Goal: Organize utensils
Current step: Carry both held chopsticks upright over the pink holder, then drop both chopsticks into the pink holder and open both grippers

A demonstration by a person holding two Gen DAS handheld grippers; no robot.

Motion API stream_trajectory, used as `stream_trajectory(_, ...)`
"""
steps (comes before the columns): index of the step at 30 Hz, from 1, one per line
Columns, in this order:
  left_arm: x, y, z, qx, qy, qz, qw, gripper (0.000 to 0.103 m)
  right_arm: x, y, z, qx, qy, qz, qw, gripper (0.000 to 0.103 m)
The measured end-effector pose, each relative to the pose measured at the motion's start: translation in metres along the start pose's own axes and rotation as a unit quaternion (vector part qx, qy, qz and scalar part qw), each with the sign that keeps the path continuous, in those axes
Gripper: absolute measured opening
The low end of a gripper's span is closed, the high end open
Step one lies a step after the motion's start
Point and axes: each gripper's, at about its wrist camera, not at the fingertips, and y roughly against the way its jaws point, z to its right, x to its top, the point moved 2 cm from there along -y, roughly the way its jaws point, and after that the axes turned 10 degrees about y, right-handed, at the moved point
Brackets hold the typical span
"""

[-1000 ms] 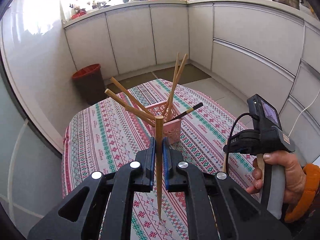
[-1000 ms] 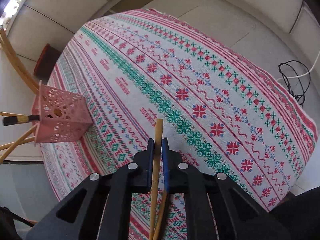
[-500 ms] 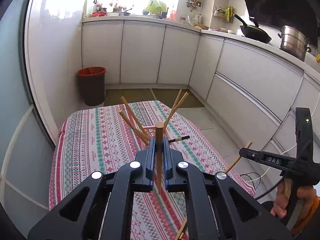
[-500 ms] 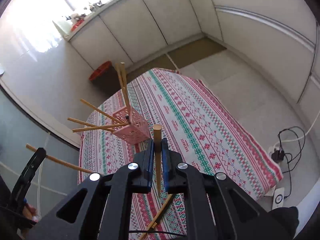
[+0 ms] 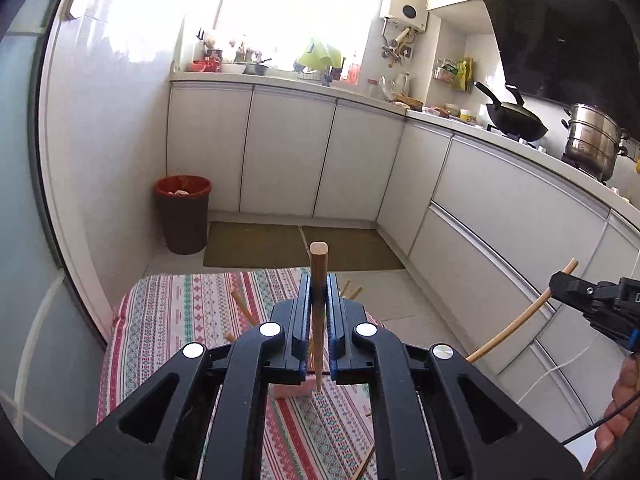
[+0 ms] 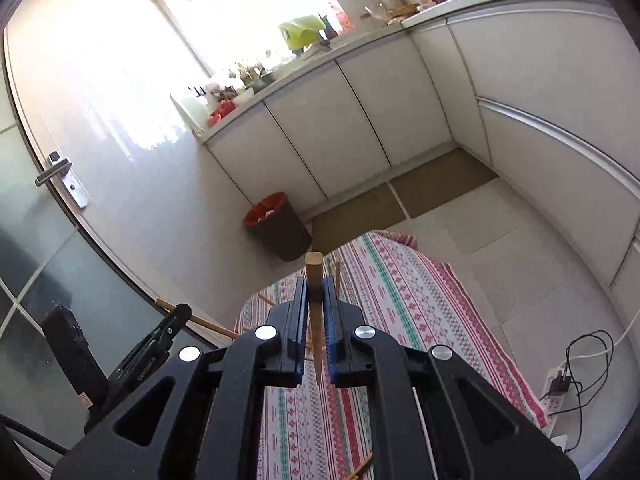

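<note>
My left gripper is shut on a wooden chopstick that stands upright between its jaws, high above the patterned table. My right gripper is shut on another wooden chopstick, also raised. The pink holder is mostly hidden behind the left gripper; tips of several chopsticks in it stick out. The right gripper also shows at the right edge of the left wrist view, and the left gripper at the lower left of the right wrist view. One more chopstick lies on the cloth.
A brown bin with a red liner stands on the floor beyond the table. White cabinets line the walls. A wok and a steel pot sit on the counter. A power strip with cables lies on the floor.
Both grippers have lifted and tilted up with their chopsticks, so the table and the pink holder have dropped low in both views.
</note>
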Motion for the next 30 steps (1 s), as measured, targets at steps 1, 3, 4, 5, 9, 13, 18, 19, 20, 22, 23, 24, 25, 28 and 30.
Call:
stream_trajectory(1,0.005,-0.006,0.001,0.005,-0.002,0.006,1.0000,0.006,0.008,-0.002,-0.002,0.000,0.005,0.009,1.000,0.008)
stream_trajectory(3,0.012,-0.017,0.000,0.015,0.000,0.012,0.9998,0.006,0.021,-0.010,-0.005,-0.001,0.013,0.023,1.000,0.008)
stream_trajectory(4,0.015,-0.025,-0.001,0.020,0.000,0.013,0.9997,0.006,0.025,-0.014,-0.007,-0.001,0.018,0.027,0.999,0.008)
stream_trajectory(5,0.017,-0.032,-0.003,0.026,0.000,0.013,0.9996,0.007,0.030,-0.022,-0.008,-0.004,0.024,0.029,0.999,0.008)
stream_trajectory(9,0.015,-0.069,-0.014,0.043,0.007,0.001,0.9990,0.007,0.037,-0.052,-0.007,-0.003,0.025,0.022,0.999,0.008)
stream_trajectory(13,0.000,-0.101,-0.030,0.037,0.028,-0.038,0.9982,0.021,0.033,-0.080,-0.007,-0.012,0.030,0.018,0.999,0.008)
stream_trajectory(18,-0.005,-0.082,-0.053,0.030,0.083,-0.015,0.9960,0.028,0.029,-0.105,-0.008,-0.016,0.036,0.006,0.999,0.008)
stream_trajectory(19,-0.005,-0.073,-0.058,0.032,0.097,-0.005,0.9948,0.028,0.029,-0.108,-0.009,-0.017,0.039,0.006,0.999,0.008)
stream_trajectory(20,-0.003,-0.066,-0.061,0.038,0.104,0.004,0.9939,0.028,0.029,-0.111,-0.011,-0.018,0.041,0.006,0.999,0.008)
stream_trajectory(22,0.002,-0.052,-0.067,0.050,0.106,0.019,0.9930,0.028,0.028,-0.117,-0.016,-0.018,0.047,0.010,0.999,0.008)
stream_trajectory(23,0.005,-0.049,-0.068,0.055,0.106,0.024,0.9926,0.028,0.028,-0.120,-0.019,-0.020,0.049,0.011,0.999,0.008)
stream_trajectory(24,0.006,-0.044,-0.071,0.058,0.109,0.029,0.9919,0.028,0.027,-0.125,-0.022,-0.020,0.052,0.012,0.998,0.008)
stream_trajectory(25,0.008,-0.040,-0.075,0.059,0.113,0.033,0.9913,0.029,0.026,-0.129,-0.024,-0.022,0.056,0.012,0.998,0.008)
stream_trajectory(28,0.008,-0.038,-0.087,0.066,0.126,0.032,0.9892,0.033,0.022,-0.145,-0.031,-0.031,0.066,0.007,0.997,0.008)
stream_trajectory(30,0.006,-0.041,-0.094,0.070,0.134,0.026,0.9881,0.035,0.018,-0.156,-0.035,-0.040,0.073,0.006,0.997,0.008)
